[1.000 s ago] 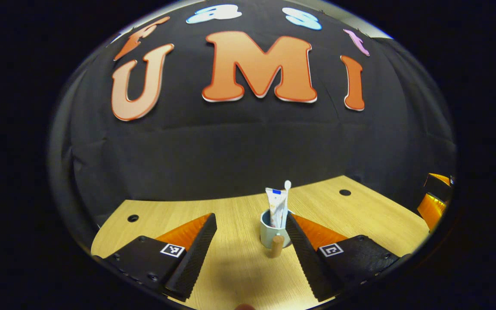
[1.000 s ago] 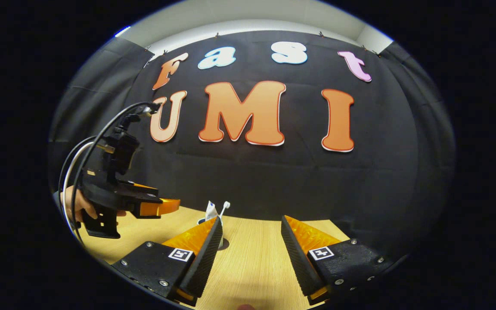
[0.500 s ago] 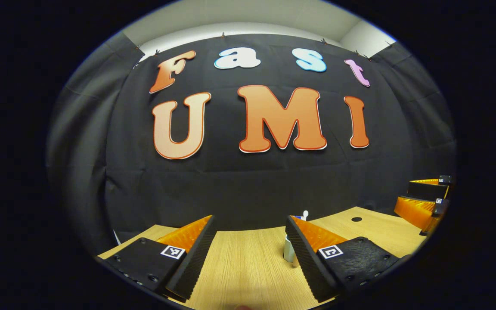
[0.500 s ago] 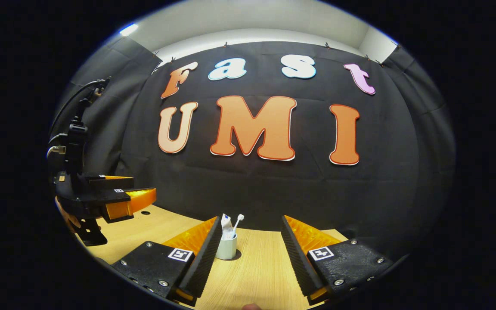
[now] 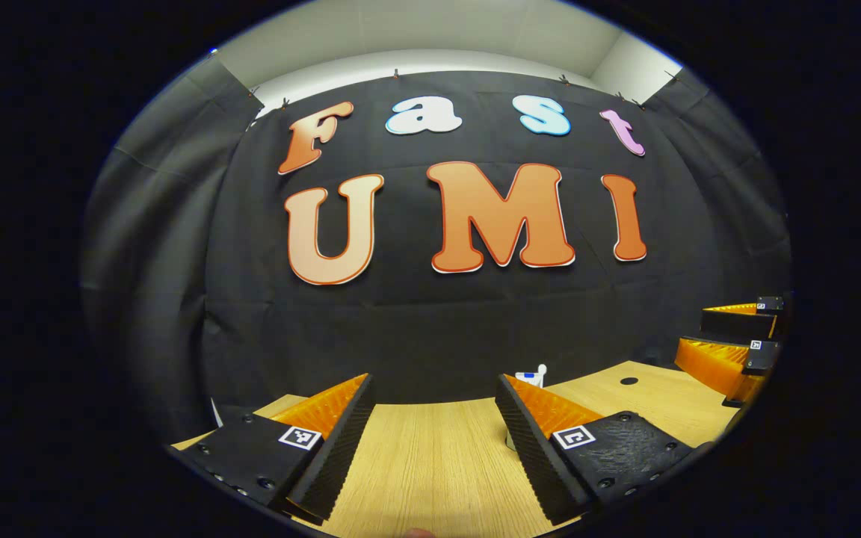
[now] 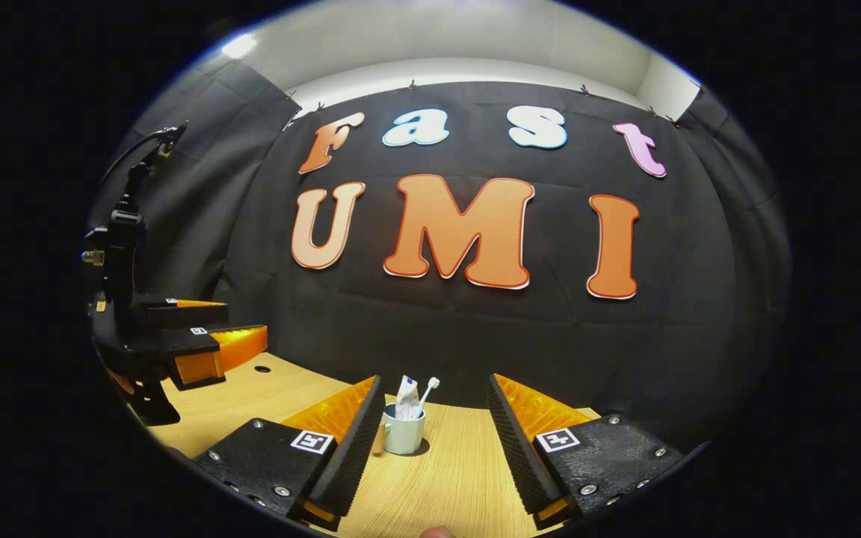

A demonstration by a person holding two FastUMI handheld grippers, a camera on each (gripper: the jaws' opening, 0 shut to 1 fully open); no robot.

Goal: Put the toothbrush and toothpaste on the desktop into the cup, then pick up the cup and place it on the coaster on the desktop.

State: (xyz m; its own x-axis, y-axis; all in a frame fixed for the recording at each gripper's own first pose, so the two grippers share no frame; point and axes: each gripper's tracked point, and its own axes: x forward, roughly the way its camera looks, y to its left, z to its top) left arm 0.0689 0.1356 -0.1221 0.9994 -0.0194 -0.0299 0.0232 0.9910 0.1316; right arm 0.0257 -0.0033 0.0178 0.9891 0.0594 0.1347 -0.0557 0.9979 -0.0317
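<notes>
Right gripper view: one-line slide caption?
Open right gripper faces the cup holding toothbrush and toothpaste on the desktop.

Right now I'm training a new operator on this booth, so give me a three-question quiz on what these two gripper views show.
1. True or false: the toothbrush and toothpaste tube stand inside the cup.
2. Multiple choice: the right gripper is A) shut on the cup, B) open with nothing between its fingers, C) shut on the toothbrush.
3. Fill in: in the right gripper view, the left gripper is at the ___ side of the picture, above the wooden desktop.

Key: 1 true; 2 B; 3 left.
</notes>
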